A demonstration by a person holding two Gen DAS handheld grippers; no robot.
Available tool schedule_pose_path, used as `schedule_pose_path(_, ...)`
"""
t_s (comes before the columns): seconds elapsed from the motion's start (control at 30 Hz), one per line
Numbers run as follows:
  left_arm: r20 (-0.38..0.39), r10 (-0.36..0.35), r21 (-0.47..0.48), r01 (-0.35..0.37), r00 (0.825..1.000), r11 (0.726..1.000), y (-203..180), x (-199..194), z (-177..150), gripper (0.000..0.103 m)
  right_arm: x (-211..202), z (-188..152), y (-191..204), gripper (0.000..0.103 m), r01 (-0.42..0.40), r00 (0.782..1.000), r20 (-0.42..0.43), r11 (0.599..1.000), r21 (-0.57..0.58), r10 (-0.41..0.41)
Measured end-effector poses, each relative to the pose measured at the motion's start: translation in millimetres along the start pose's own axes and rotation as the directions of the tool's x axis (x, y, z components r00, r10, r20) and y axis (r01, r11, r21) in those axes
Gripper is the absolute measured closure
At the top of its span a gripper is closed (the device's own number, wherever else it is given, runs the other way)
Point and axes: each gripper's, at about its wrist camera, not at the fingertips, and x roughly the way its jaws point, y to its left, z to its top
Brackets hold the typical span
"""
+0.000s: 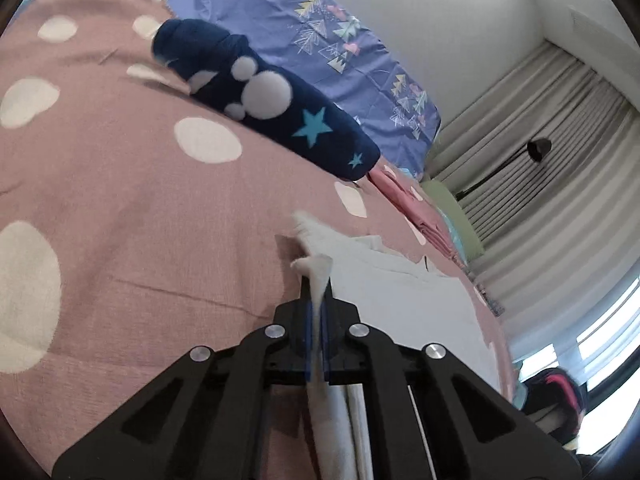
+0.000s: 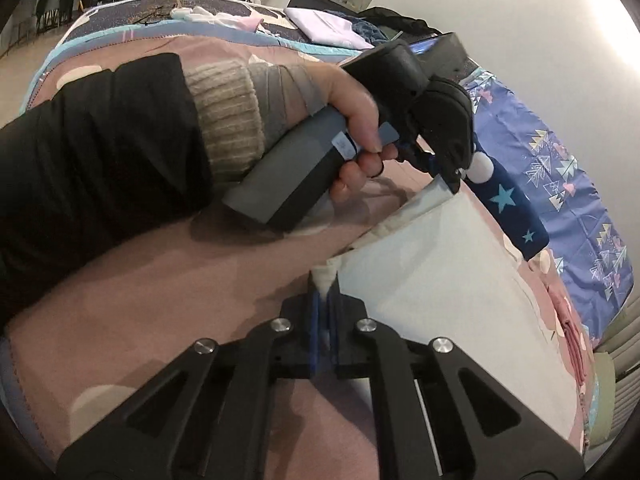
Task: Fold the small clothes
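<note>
A small white garment (image 1: 404, 300) lies spread on the pink spotted blanket (image 1: 120, 208). My left gripper (image 1: 316, 280) is shut on one edge of it, and a pinch of white cloth sticks up between the pads. In the right wrist view the same white garment (image 2: 448, 272) stretches away to the right. My right gripper (image 2: 326, 280) is shut on a bunched corner at its near edge. The left gripper (image 2: 444, 178), held by a hand in a black sleeve with a knit cuff, grips the far corner of the cloth.
A navy sock-like piece (image 1: 280, 108) with white blobs and teal stars lies beyond the white garment. A purple patterned sheet (image 1: 320, 48) covers the far side. Folded pink cloth (image 1: 416, 216) sits near the bed edge. Curtains (image 1: 540, 160) and a lamp stand at right.
</note>
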Motion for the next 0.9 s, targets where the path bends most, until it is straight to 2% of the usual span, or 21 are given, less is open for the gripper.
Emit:
schedule_pose_path(0.07, -0.054, 0.045, -0.028, -0.047, 0.998, 0.998, 9, 14, -4, 0.1, 7, -4, 2, 0.099, 0.003, 1.0, -0.018, 1.0, -0.001, -0.003)
schedule_pose_path(0.13, -0.049, 0.035, -0.022, -0.036, 0.998, 0.999, 7, 12, -3, 0.099, 2, -3, -1, 0.098, 0.002, 1.0, -0.006, 1.0, 0.009, -0.002)
schedule_pose_path(0.2, -0.034, 0.027, -0.016, -0.028, 0.999, 0.999, 5, 8, -3, 0.092, 1, -3, -5, 0.096, -0.005, 1.0, -0.006, 1.0, 0.027, 0.006)
schedule_pose_path(0.23, -0.037, 0.041, -0.023, -0.041, 0.998, 0.999, 7, 8, -3, 0.079, 1, -5, -6, 0.096, -0.008, 1.0, -0.013, 0.999, 0.033, 0.009)
schedule_pose_path(0.3, -0.045, 0.035, -0.03, -0.036, 0.998, 0.999, 8, 9, -3, 0.076, 1, -7, -7, 0.095, -0.008, 1.0, -0.016, 0.999, 0.038, 0.009)
schedule_pose_path(0.47, -0.079, 0.01, 0.021, -0.008, 0.997, 1.0, -1, 10, -6, 0.059, -1, -9, -9, 0.093, -0.003, 1.0, -0.012, 0.999, 0.052, 0.004)
schedule_pose_path(0.53, -0.086, 0.008, 0.037, -0.005, 0.996, 0.999, -5, 11, -7, 0.055, -3, -11, -9, 0.09, 0.003, 1.0, -0.014, 0.998, 0.056, -0.002)
schedule_pose_path(0.57, -0.091, 0.007, 0.044, -0.003, 0.996, 0.999, -6, 12, -8, 0.054, -4, -11, -10, 0.088, 0.008, 1.0, -0.015, 0.998, 0.059, -0.007)
schedule_pose_path(0.63, -0.098, 0.006, 0.043, -0.002, 0.995, 0.999, -6, 11, -8, 0.054, -10, -15, -11, 0.075, 0.027, 1.0, -0.015, 0.998, 0.059, -0.027)
schedule_pose_path(0.73, -0.102, -0.002, 0.033, 0.006, 0.995, 0.999, -4, 11, -8, 0.054, -13, -21, -7, 0.063, 0.06, 0.998, -0.021, 0.998, 0.024, -0.06)
schedule_pose_path(0.9, -0.103, 0.02, 0.057, -0.014, 0.994, 0.998, -8, 14, -9, 0.056, -1, -14, 5, 0.062, 0.118, 0.993, 0.003, 0.991, -0.059, -0.118)
